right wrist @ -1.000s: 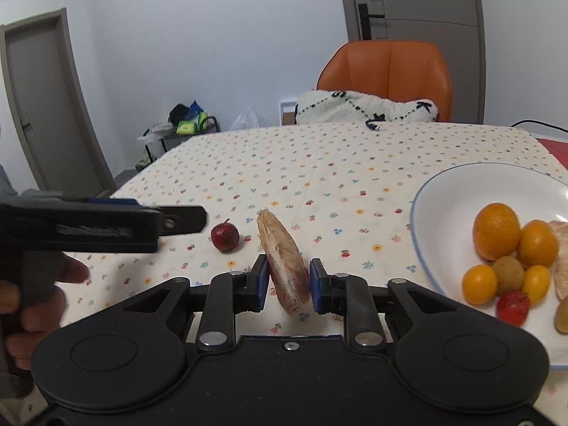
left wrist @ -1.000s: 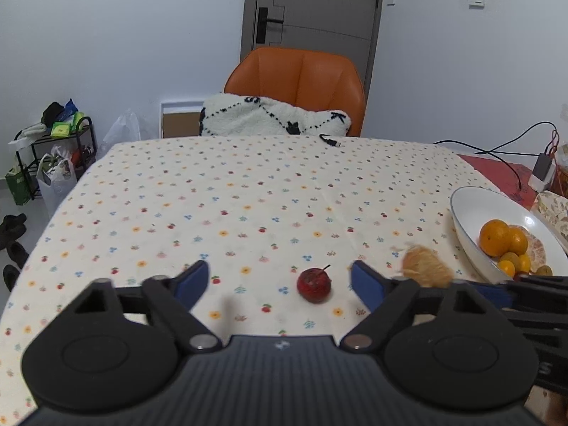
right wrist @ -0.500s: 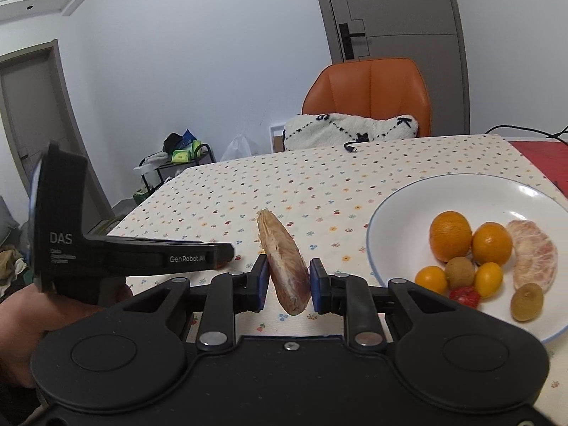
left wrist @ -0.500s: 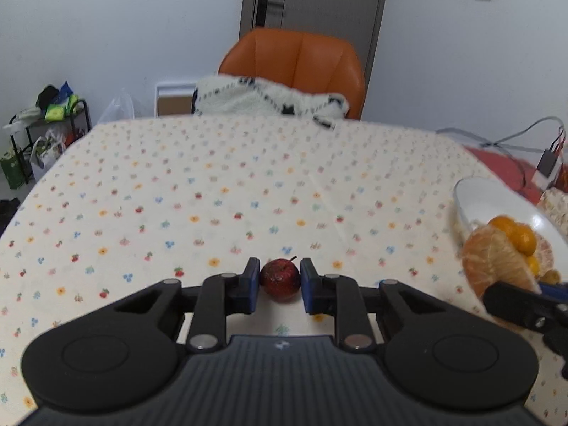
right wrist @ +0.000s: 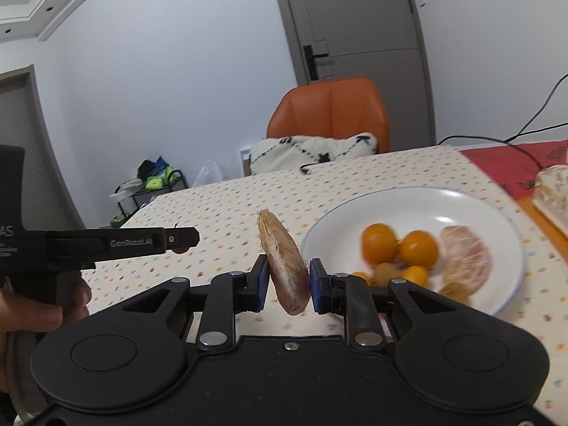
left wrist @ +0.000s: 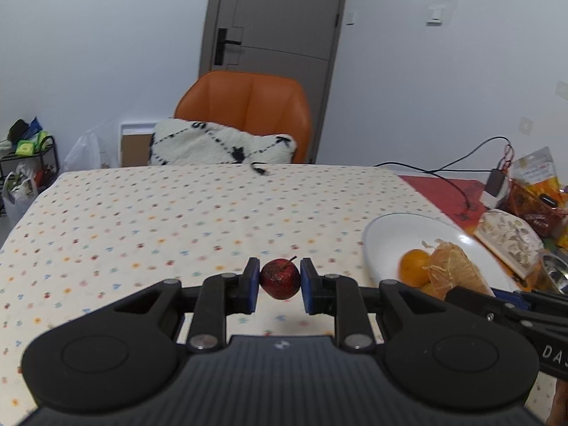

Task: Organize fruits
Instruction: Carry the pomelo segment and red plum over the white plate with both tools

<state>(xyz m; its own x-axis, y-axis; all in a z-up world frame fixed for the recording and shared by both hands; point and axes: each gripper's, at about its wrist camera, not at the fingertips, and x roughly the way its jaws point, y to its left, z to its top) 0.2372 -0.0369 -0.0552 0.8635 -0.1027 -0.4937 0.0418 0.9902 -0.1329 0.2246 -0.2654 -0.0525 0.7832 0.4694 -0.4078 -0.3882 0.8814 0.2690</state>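
Observation:
My left gripper (left wrist: pixel 278 284) is shut on a small dark red fruit with a stem (left wrist: pixel 280 278) and holds it above the flowered tablecloth (left wrist: pixel 177 213). My right gripper (right wrist: pixel 287 284) is shut on a peeled pomelo segment (right wrist: pixel 284 266), held upright just left of the white plate (right wrist: pixel 419 202). The plate holds oranges (right wrist: pixel 380 243), small yellow-green fruits and another pomelo segment (right wrist: pixel 465 259). In the left wrist view the right gripper and its segment (left wrist: pixel 454 273) are in front of the plate (left wrist: pixel 390 234). In the right wrist view the left gripper (right wrist: pixel 177 239) is at the left.
An orange chair (left wrist: pixel 245 106) with a black-and-white cushion (left wrist: pixel 220 145) stands at the table's far edge. A cable (left wrist: pixel 443 174), a red cloth (left wrist: pixel 443 188), a patterned box (left wrist: pixel 507 238) and snack packets lie at the right. A cluttered rack (left wrist: pixel 25 152) stands on the floor at the left.
My left gripper closed on the red fruit and lifted it off the cloth. My right gripper carried the pomelo segment rightward, closer to the plate.

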